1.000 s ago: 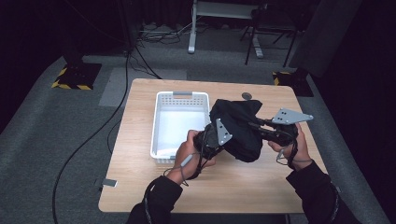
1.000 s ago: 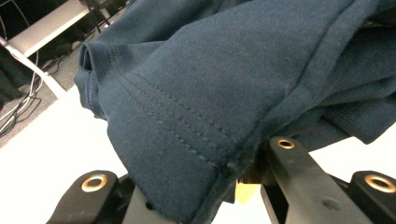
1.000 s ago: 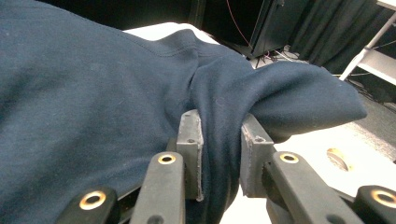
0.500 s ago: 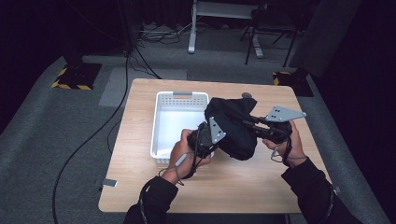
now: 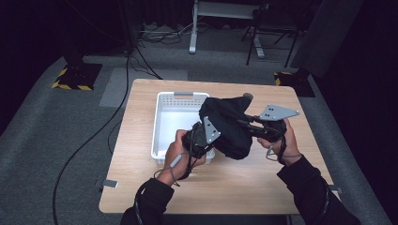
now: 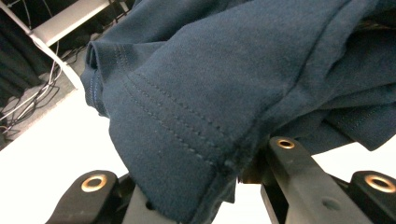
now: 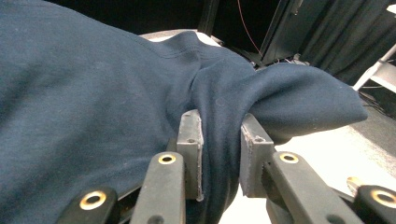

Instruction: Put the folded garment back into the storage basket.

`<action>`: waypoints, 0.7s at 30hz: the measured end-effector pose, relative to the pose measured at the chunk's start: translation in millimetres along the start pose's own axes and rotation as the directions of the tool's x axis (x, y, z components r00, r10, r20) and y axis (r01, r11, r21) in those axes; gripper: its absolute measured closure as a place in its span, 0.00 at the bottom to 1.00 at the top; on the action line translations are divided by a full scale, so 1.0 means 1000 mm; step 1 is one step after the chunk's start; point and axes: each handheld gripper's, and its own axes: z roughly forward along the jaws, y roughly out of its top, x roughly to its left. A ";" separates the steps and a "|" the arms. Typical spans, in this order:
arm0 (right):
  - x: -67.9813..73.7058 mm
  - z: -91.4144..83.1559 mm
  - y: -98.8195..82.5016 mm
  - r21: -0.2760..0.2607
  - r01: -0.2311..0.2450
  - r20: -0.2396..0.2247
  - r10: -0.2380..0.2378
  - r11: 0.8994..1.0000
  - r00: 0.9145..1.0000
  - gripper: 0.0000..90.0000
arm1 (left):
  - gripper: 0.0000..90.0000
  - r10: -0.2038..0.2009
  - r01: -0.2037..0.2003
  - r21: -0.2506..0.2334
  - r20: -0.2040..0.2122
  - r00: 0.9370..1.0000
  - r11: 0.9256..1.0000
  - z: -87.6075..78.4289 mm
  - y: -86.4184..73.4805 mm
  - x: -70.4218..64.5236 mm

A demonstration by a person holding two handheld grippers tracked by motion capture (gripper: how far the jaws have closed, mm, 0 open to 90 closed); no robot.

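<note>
A dark navy garment (image 5: 230, 125) hangs bunched between both grippers, above the table and the right rim of a white basket (image 5: 174, 123). My left gripper (image 5: 202, 136) is shut on a stitched hem of the garment (image 6: 196, 121); the cloth covers its jaw tips. My right gripper (image 5: 251, 125) is shut on a fold of the garment (image 7: 93, 107), and the cloth is pinched between its two pads (image 7: 191, 154). A person's hand holds each gripper from below.
The wooden table (image 5: 244, 187) has bare surface in front and at the right. A small dark round object (image 5: 247, 96) lies near the table's far edge. Cables and a metal stand leg (image 5: 192, 28) lie on the grey floor beyond.
Both grippers and the garment have shifted left, toward the basket. The garment now overlaps the basket's right rim.
</note>
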 end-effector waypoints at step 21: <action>0.013 0.029 0.015 -0.007 0.030 -0.044 -0.030 1.000 0.999 0.82 | 0.84 -0.034 0.035 0.018 -0.043 0.998 0.999 -0.013 -0.019 0.016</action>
